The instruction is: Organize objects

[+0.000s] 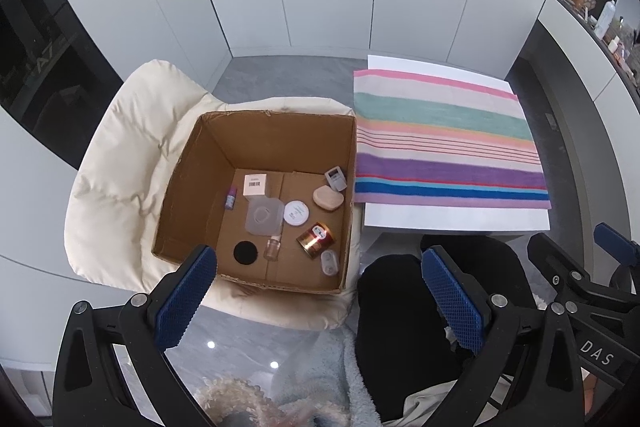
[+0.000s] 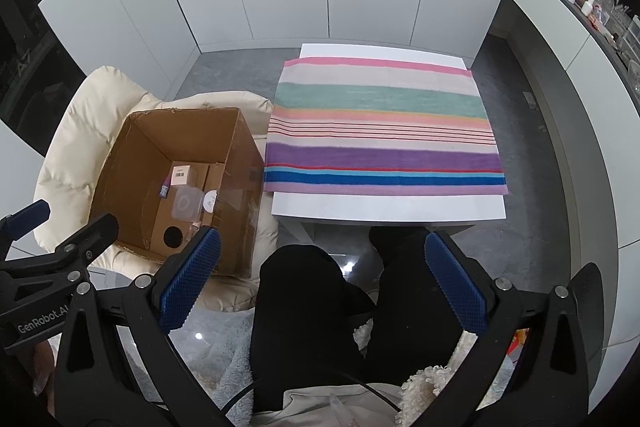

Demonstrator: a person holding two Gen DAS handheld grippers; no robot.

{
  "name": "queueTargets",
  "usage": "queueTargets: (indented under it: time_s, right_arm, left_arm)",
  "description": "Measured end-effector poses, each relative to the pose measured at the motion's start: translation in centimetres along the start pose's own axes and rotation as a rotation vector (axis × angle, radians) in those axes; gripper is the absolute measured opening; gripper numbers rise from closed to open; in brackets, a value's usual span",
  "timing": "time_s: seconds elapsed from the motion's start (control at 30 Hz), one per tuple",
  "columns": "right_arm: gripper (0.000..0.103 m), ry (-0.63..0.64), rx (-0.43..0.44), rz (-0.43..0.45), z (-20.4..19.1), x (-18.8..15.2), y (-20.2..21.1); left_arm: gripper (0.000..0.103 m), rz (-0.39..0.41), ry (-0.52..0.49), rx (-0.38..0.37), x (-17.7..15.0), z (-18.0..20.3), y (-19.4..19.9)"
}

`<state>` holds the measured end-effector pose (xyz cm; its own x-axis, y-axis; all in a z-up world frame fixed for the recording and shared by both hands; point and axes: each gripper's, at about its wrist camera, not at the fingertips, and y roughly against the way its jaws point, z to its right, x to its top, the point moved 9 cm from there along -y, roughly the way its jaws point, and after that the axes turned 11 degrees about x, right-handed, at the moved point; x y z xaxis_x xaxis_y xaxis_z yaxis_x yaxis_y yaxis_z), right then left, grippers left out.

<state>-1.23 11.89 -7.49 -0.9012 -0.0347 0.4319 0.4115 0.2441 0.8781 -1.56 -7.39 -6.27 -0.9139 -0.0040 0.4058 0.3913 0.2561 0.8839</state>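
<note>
1 box point(image 1: 280, 143), 10 items, 2 tools parted.

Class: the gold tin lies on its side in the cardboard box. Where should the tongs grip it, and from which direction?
Grip the gold tin across its round body, midway along, coming straight down from above with the open left tongs. It lies on its side, and the cardboard box walls probably block any sideways approach.
</note>
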Motion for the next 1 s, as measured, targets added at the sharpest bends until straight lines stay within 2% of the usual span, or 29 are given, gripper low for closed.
queueTargets:
  time_s: [0.6,1.0]
  right_arm:
    - [0.103,-0.005,0.0,0.005,0.31,-0.12,-0.14]
    - [0.103,-0.006,0.005,0.002,0.18,-0.11,-0.21]
  left_arm:
    - [0.103,-0.01,-0.002,-0.034,-0.48,0.25,0.06]
    - [0.103,-0.007,-0.006,-0.027,-0.5,0.36,0.38]
